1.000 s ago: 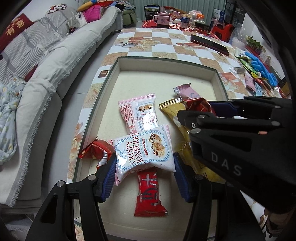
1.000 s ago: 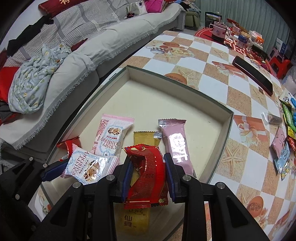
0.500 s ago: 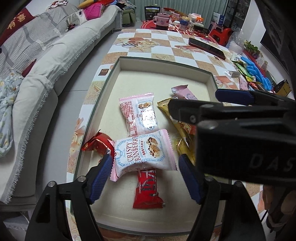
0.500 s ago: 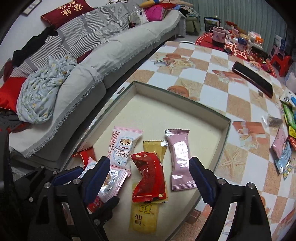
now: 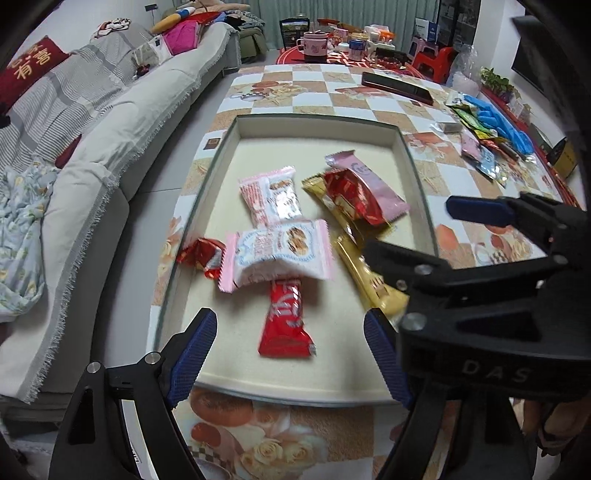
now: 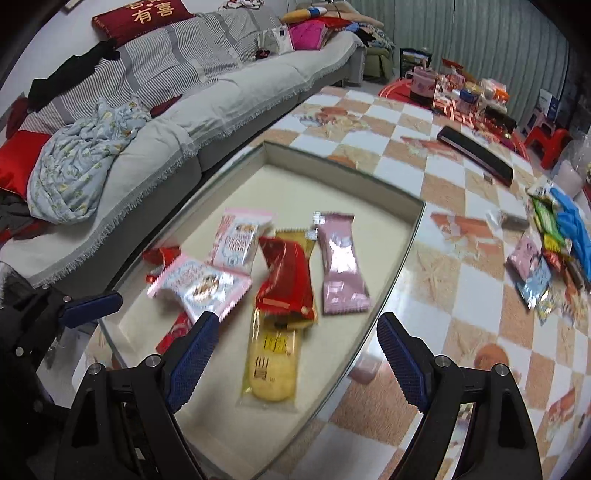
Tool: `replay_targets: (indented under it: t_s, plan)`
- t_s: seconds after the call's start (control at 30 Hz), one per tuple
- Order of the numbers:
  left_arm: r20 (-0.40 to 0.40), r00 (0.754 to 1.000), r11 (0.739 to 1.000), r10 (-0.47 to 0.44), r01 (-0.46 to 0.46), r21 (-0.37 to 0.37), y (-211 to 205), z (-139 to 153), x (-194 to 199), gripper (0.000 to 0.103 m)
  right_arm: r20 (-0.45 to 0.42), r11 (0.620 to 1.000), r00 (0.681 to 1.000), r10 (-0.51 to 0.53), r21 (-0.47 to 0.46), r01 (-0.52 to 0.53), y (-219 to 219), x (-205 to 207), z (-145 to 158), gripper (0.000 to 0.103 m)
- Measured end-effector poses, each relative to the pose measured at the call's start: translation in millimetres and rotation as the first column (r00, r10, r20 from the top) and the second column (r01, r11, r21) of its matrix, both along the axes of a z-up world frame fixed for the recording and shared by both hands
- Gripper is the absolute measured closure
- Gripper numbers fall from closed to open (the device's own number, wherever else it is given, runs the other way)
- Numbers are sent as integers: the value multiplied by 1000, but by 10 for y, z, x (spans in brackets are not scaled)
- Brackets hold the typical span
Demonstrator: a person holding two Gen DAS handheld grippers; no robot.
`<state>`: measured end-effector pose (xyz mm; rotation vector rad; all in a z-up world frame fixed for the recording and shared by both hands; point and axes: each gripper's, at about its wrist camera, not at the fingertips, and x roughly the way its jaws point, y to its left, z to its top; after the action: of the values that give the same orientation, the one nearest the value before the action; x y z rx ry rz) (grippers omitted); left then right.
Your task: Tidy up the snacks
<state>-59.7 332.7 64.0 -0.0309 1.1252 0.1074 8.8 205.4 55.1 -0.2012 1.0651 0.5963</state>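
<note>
Living room, indoor light. Long grey sofa [image 6: 236, 92] along left side, striped grey throw over backrest, fringed cover on seat. Red cushion with gold characters [image 6: 144, 13] at top of backrest; second red cushion [image 6: 18, 162] at near end. Crumpled pale blue floral blanket [image 6: 77, 166] on seat, black garment [image 6: 70, 81] on backrest, pink clothes [image 6: 308, 35] piled at far end. Grey tiled floor [image 5: 166, 162] between sofa and checkered orange-and-white table [image 6: 424, 173]. Grey-green curtain [image 6: 480, 33] across far wall. Red plastic stool [image 6: 546, 142] at far right. Dark screen [image 5: 539, 66] on right wall.
</note>
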Motion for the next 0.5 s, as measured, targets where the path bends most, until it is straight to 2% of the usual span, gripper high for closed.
replay_targets:
  t_s: [0.17, 0.3, 0.5]
  plan:
    - [11, 1000, 1000, 14, -14, 10, -97, -20, -179, 18, -23, 999, 1000, 12, -31, -13, -11, -133, -75, 15]
    - [12, 997, 992, 71, -72, 103, -143, 5, -230, 18, -42, 999, 999, 22, -27, -23, -15, -215, -79, 15]
    - [56, 989, 989, 140, -143, 41, -31, 99, -345, 18, -30, 999, 999, 32, -38, -33, 8, -270, -6, 15]
